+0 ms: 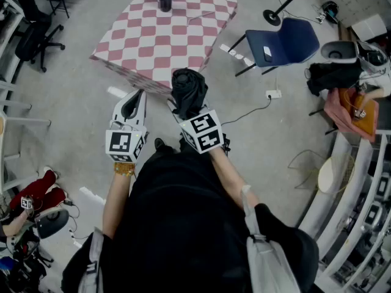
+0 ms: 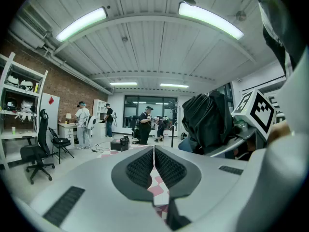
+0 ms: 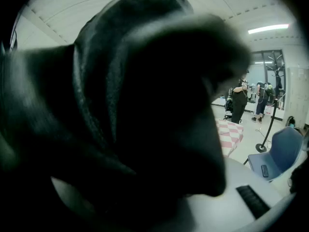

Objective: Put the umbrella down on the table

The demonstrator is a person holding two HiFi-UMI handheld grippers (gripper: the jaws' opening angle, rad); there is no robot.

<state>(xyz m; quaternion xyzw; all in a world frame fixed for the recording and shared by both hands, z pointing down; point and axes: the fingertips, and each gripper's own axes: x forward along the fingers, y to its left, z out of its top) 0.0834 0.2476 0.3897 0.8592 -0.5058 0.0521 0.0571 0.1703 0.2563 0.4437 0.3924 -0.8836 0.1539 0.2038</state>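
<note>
Gripping the umbrella [image 1: 188,89], right tongs [image 1: 179,109] tilt downward.

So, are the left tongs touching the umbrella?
Apart. In the head view bare floor shows between the left tongs and the umbrella; the left gripper view shows them shut on nothing, the umbrella off to the right.

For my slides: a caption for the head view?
Right gripper holds a black umbrella near the edge of the checkered table; left gripper shut, empty.
</note>
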